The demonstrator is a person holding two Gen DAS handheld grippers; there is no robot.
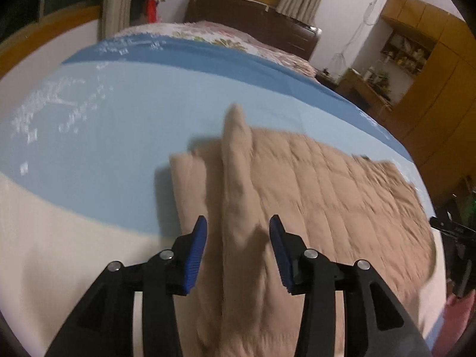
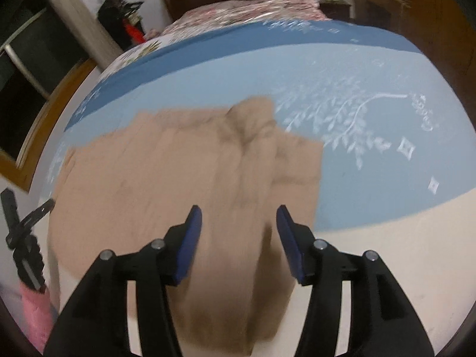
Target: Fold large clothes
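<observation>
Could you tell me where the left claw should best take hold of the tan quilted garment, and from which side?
Probably the raised ridge of fabric on the tan quilted garment: it stands proud of the flat quilting and runs straight ahead between the open left claw pads, so coming from the near edge and closing across it should pinch it.

open gripper (image 2: 239,217) above tan garment (image 2: 166,178)

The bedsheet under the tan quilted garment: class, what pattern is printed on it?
White leafy branches on the light blue bedsheet, clearest in the right wrist view.
</observation>
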